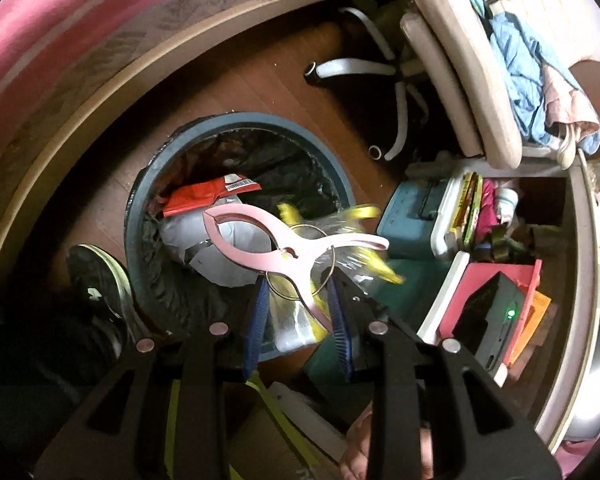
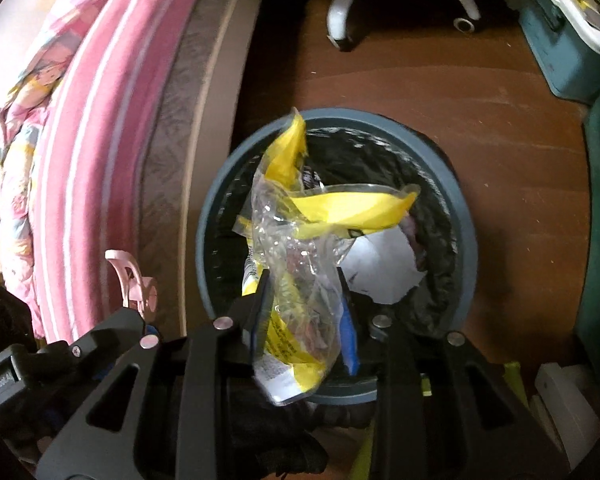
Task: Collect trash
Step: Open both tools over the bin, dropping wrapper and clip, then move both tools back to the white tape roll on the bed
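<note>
The left gripper (image 1: 296, 284), nearest the left wrist camera, has its blue-padded fingers (image 1: 255, 326) clamped on one handle of a large pink clothes peg (image 1: 284, 240) fitted with a metal ring. The peg juts out over the near rim of a round blue-grey trash bin (image 1: 236, 124) lined with a black bag. Inside the bin lie a red wrapper (image 1: 204, 196) with a barcode label and crumpled white paper (image 1: 220, 252). A blurred clear-and-yellow plastic bag (image 1: 340, 240) shows just behind and to the right of the peg. A black shoe (image 1: 96, 284) stands on the wooden floor (image 1: 236, 84) to the bin's left. Farther off are an office chair (image 1: 460, 80) draped with clothes and, to the right, a teal box (image 1: 408, 216).

In the right wrist view, the right gripper (image 2: 304, 284) is closest. The clear-and-yellow plastic bag (image 2: 296, 248) stands between its fingers (image 2: 350, 340) over the near side of the bin (image 2: 460, 208). The jaws look parted around it, and I cannot tell whether the pads press on the film. White paper (image 2: 380, 268) lies in the bin beyond. The pink peg (image 2: 134, 280) pokes up at the lower left, beside the pink striped bedding (image 2: 88, 160).
</note>
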A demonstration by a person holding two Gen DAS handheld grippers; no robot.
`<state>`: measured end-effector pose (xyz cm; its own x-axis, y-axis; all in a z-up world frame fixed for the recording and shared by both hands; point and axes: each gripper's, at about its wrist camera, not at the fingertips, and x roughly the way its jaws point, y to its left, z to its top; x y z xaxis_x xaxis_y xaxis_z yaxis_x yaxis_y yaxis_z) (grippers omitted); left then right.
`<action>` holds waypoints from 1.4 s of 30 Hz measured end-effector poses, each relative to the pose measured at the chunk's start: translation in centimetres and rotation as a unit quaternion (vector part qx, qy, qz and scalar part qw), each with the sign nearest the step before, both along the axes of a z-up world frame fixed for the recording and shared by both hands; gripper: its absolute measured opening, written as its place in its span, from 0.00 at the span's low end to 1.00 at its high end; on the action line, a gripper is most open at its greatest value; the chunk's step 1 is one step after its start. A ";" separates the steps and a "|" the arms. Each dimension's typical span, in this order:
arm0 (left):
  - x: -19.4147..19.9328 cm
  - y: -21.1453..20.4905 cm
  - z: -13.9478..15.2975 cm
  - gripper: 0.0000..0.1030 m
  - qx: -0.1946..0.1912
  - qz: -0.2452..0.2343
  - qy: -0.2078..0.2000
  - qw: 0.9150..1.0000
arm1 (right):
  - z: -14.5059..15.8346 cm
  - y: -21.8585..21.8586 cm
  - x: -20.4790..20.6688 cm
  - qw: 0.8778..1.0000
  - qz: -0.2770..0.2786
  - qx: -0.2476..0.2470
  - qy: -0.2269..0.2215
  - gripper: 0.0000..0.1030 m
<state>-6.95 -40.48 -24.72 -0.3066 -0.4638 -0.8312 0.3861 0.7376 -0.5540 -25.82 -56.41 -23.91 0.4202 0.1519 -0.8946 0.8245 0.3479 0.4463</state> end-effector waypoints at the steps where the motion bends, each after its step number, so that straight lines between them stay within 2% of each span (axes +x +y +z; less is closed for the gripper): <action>1: 0.0 -0.2 -0.1 0.28 0.002 -0.004 -0.002 1.000 | -0.1 -0.1 -0.2 1.000 -0.004 -0.001 0.003 0.44; 2: -0.1 -0.4 -0.3 0.28 0.006 -0.009 -0.006 1.000 | -0.1 -0.1 -0.3 1.000 -0.008 -0.003 0.005 0.50; 7: -0.4 -1.4 -0.8 0.29 0.010 -0.025 -0.007 1.000 | 0.1 -0.5 -0.9 1.000 -0.011 -0.019 0.014 0.54; 13: -0.9 -2.1 -1.6 0.30 0.018 -0.046 0.008 0.999 | 0.7 -1.2 -1.5 0.998 -0.023 -0.048 0.025 0.65; 15: -1.0 -2.1 -1.4 0.36 0.014 -0.047 0.007 0.999 | 0.8 -1.3 -1.7 0.998 -0.022 -0.051 0.026 0.69; 16: -1.0 -2.1 -1.3 0.45 0.012 -0.047 0.004 0.999 | 0.8 -1.3 -1.8 0.998 -0.024 -0.052 0.027 0.69; 17: -0.9 -2.1 -1.1 0.49 0.009 -0.045 0.001 0.999 | 0.7 -1.3 -1.8 0.998 -0.026 -0.052 0.029 0.71; 19: -0.9 -2.1 -0.9 0.49 0.006 -0.042 0.004 0.999 | 0.8 -1.3 -2.0 0.998 -0.032 -0.049 0.030 0.71; 22: -0.7 -1.9 -0.6 0.57 0.005 -0.030 0.001 1.000 | 1.3 -1.5 -1.9 0.998 -0.031 -0.050 0.024 0.71; 24: -0.4 -1.9 -0.1 0.59 -0.002 -0.023 -0.002 1.000 | 2.0 -1.5 -1.8 0.998 -0.025 -0.057 0.013 0.71; 26: -0.1 -1.7 0.5 0.66 -0.006 -0.013 -0.010 1.000 | 2.8 -1.3 -1.3 0.998 -0.011 -0.068 -0.002 0.73; 29: 0.4 -1.1 1.9 0.76 -0.017 0.006 -0.024 1.000 | 5.0 -0.5 0.2 0.993 0.033 -0.107 -0.024 0.78; 30: 0.7 -0.7 2.4 0.76 -0.022 0.017 -0.026 0.999 | 6.3 0.2 1.1 0.989 0.058 -0.127 -0.038 0.78; 35: 2.4 2.1 4.7 0.82 -0.046 0.083 -0.030 0.995 | 9.5 2.3 3.8 0.979 0.119 -0.143 -0.080 0.81; 40: 3.9 6.1 7.6 0.84 -0.080 0.161 -0.049 0.983 | 12.7 4.6 6.1 0.972 0.139 -0.154 -0.115 0.83; 42: 4.8 8.4 9.2 0.84 -0.100 0.201 -0.058 0.973 | 14.1 5.6 7.1 0.968 0.145 -0.157 -0.130 0.83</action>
<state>-2.11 -32.05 -15.57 0.0235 -0.6832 -0.7299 0.1583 0.7234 -0.6720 -18.77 -50.79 -9.83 0.6179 0.0360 -0.7854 0.5453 0.7001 0.4611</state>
